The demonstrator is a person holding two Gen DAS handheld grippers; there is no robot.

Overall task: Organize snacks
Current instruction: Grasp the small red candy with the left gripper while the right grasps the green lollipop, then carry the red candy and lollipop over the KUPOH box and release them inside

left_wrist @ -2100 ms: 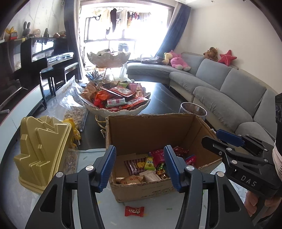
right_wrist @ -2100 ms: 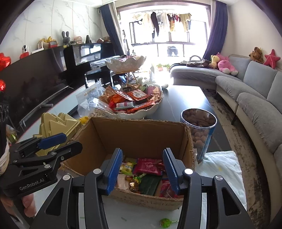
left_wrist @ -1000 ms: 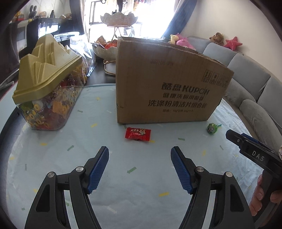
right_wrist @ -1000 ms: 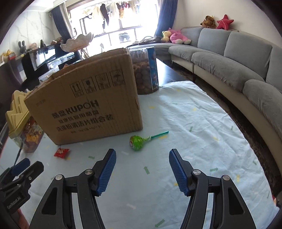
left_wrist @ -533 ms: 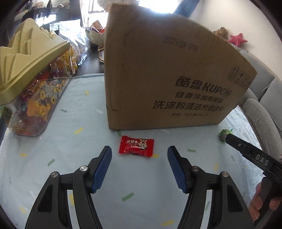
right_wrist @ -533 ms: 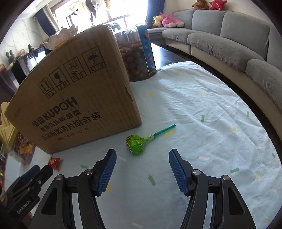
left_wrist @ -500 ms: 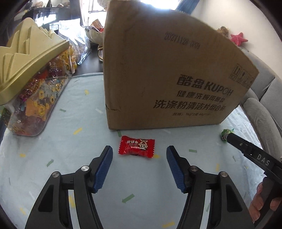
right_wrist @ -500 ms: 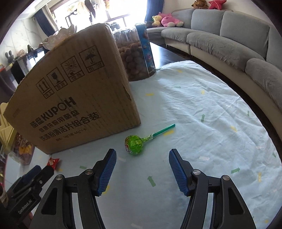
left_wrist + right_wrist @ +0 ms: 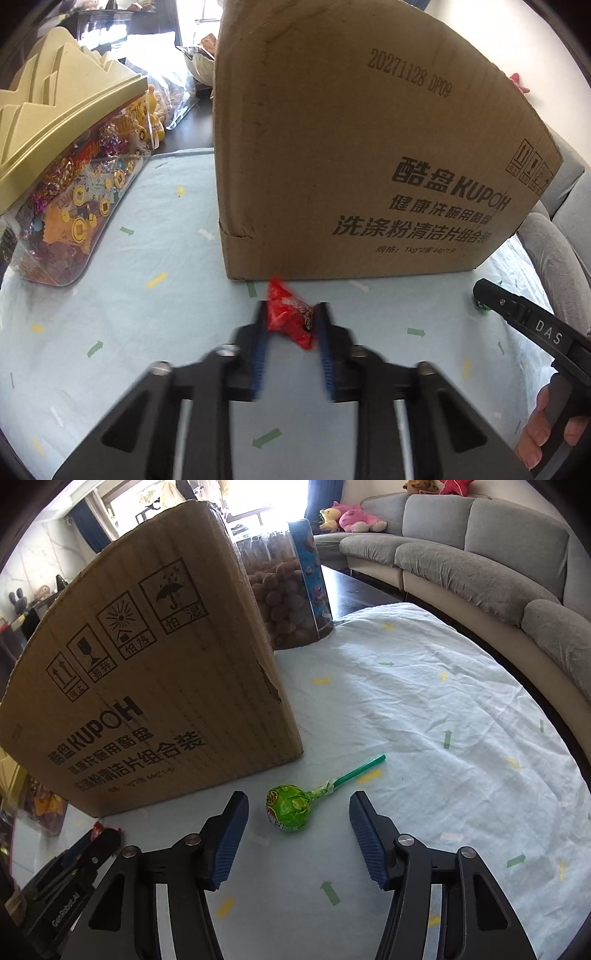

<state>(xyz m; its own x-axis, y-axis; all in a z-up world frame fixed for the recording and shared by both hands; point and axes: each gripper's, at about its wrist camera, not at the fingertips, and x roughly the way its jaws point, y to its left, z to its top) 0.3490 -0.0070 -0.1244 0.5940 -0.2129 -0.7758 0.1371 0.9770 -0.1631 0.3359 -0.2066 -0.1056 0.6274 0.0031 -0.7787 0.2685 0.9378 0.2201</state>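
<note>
- Between the blue pads of the left hand-held gripper (image 9: 291, 325), a red wrapped candy (image 9: 291, 319) sits pinched; jaws have just closed on it, wrapper crumpled and tipped up at its far end, low over the pale cloth-covered surface (image 9: 147, 332)
- Right hand-held gripper (image 9: 299, 812): jaws spread, just been narrowing, not yet touching anything
- Green lollipop (image 9: 289, 806) lies flat on the surface between those spread pads, head nearer the left pad, clear of both
- Its stick (image 9: 360, 770) runs away and to the right, so the long axis lies slantwise across the jaw line; the head is the part to pinch, in my judgement
- Right hand is the nearer one to the lollipop; left is occupied
- Just beyond both: cardboard box (image 9: 155, 672), open top out of view, likely drop point, up and over its near wall
</note>
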